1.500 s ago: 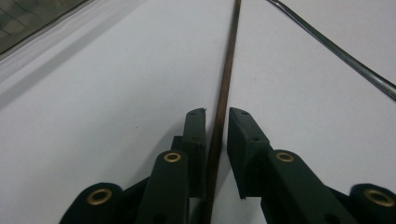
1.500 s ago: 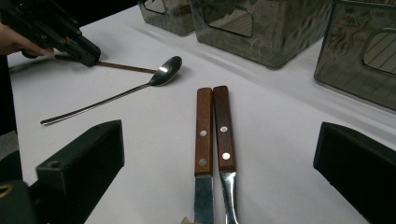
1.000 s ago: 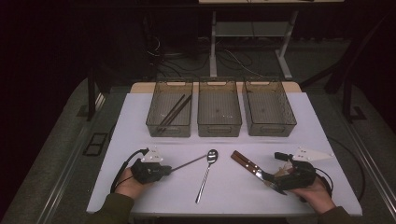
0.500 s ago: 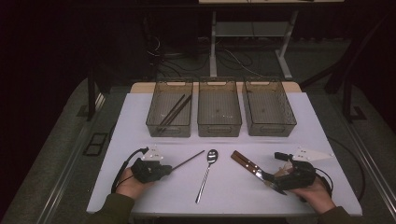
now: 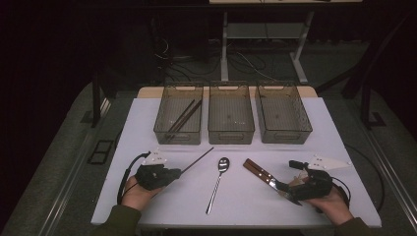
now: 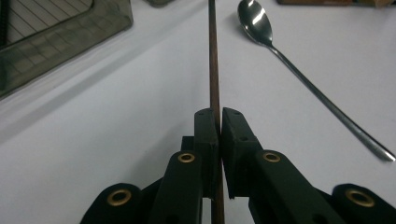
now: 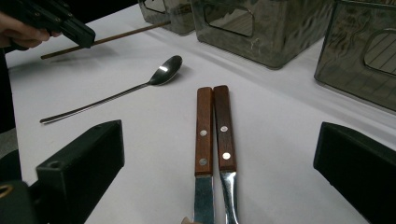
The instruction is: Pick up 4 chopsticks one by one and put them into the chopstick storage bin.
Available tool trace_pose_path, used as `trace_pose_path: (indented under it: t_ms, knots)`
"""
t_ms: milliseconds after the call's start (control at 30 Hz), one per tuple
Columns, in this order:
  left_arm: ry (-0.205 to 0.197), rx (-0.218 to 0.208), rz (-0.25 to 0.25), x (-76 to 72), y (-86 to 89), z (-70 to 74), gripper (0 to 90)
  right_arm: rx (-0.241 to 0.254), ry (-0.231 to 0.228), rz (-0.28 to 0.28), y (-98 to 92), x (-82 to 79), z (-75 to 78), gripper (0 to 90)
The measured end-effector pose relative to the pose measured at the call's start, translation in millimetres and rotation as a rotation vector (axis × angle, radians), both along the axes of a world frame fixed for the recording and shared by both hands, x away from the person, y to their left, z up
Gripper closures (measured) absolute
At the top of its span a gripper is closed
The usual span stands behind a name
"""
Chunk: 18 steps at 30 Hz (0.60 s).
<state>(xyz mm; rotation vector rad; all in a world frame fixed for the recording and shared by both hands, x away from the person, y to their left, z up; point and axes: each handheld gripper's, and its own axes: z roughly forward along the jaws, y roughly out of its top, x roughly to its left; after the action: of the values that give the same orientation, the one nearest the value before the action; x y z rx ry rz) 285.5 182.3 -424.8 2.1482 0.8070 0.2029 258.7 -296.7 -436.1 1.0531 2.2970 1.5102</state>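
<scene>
My left gripper (image 5: 174,173) (image 6: 219,116) is shut on one end of a thin dark chopstick (image 5: 196,160) (image 6: 212,56) that points toward the left bin. In the right gripper view the chopstick (image 7: 126,33) casts a shadow on the table below it. A metal spoon (image 5: 219,182) (image 6: 280,51) (image 7: 159,77) lies at the middle front. Two wooden-handled utensils (image 5: 258,171) (image 7: 212,126) lie side by side to its right. My right gripper (image 5: 291,183) (image 7: 222,144) stands open, a jaw on each side of their metal ends, touching neither.
Three smoky see-through bins stand in a row at the back of the white table (image 5: 147,206). The left bin (image 5: 177,136) holds two chopsticks (image 5: 184,115). The middle bin (image 5: 231,133) and the right bin (image 5: 285,135) look bare inside.
The held chopstick's far tip has swung a little toward the left bin. The right gripper has not moved.
</scene>
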Motion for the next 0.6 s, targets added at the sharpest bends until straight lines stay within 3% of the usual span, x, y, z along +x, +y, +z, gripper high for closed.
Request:
trace_pose_path:
  t_ms: [600]
  knots:
    - [-0.059, -0.089, 0.064, 4.2, 8.9, 20.4, 84.9, -0.003, 0.001, 0.002, 0.4, 0.5, -0.2, 1.8]
